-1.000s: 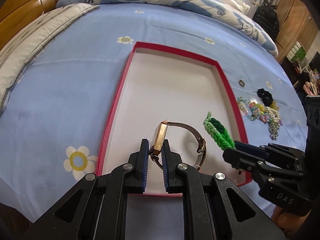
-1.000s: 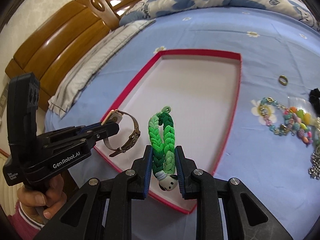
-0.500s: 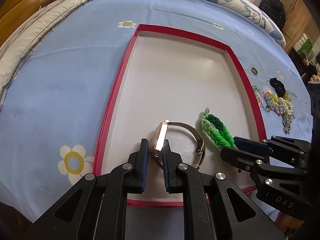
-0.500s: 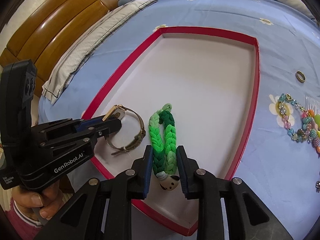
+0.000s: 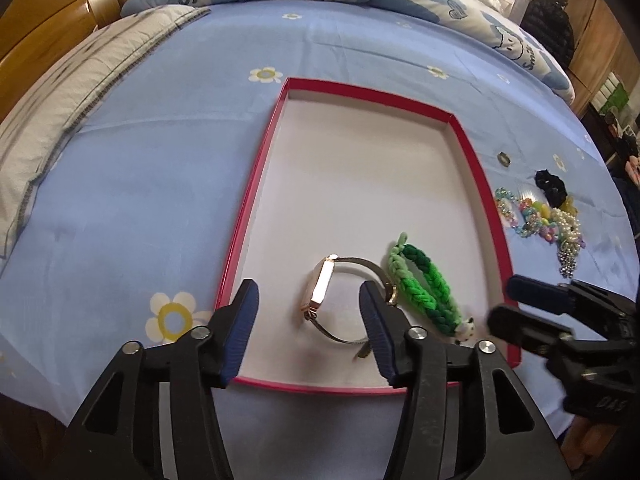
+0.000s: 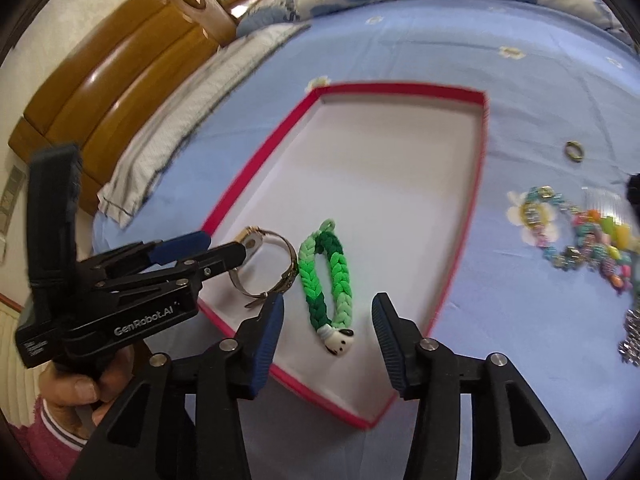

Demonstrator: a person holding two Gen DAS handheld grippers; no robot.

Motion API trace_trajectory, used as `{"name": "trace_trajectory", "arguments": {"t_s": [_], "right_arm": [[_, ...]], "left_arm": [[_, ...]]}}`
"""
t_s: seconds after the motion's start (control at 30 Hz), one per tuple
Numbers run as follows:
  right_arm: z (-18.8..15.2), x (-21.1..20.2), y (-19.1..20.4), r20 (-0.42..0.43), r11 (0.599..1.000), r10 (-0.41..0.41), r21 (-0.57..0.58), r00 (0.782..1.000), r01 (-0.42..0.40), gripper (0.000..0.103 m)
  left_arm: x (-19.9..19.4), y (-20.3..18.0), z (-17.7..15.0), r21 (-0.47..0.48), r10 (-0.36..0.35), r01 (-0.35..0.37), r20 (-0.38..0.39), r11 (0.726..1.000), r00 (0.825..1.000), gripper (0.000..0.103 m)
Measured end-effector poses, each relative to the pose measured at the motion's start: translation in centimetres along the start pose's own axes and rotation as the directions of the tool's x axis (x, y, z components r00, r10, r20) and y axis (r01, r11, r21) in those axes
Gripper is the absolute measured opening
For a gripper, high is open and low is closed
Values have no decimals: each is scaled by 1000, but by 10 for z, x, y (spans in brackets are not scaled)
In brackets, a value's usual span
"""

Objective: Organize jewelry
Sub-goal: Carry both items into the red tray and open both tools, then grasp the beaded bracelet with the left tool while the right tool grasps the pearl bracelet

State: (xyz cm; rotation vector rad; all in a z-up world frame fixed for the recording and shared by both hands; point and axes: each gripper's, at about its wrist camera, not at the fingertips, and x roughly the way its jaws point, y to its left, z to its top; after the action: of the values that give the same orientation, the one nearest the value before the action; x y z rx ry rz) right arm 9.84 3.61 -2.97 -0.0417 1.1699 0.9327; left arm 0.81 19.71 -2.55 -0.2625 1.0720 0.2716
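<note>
I am looking along two hand-held grippers toward a shallow red-rimmed tray lying on a blue flowered bed. The left hand-held gripper is released, its blue pads spread wide on either side of a gold-cased watch, which rests inside the tray near its closest edge. The right hand-held gripper is also released, pads apart around a green braided bracelet that lies in the tray just beside the watch, its small white charm toward the tray's near rim.

Outside the tray, off its right rim, sit a small ring, a tangle of coloured bead jewelry and a pearl piece.

I judge the beads and pearls to be light, limp and likely to slither or snag, so I would pinch a bunched section, not a single strand. The ring looks hard, tiny and slippery on soft bedding; I would grip it across its band.
</note>
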Motion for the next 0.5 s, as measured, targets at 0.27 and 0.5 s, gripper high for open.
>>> {"name": "trace_trajectory", "arguments": {"t_s": [0.27,0.5], "right_arm": [[-17,-55,-38,106,994,-34,102,994,23,57],[-29,-95,-87,173,971,-115,226,978,74,57]], "left_arm": [[-12,-28,7,25,-30,29,23,999,999,55],[-17,-64,16,69,-82,80,27,994,996,55]]}}
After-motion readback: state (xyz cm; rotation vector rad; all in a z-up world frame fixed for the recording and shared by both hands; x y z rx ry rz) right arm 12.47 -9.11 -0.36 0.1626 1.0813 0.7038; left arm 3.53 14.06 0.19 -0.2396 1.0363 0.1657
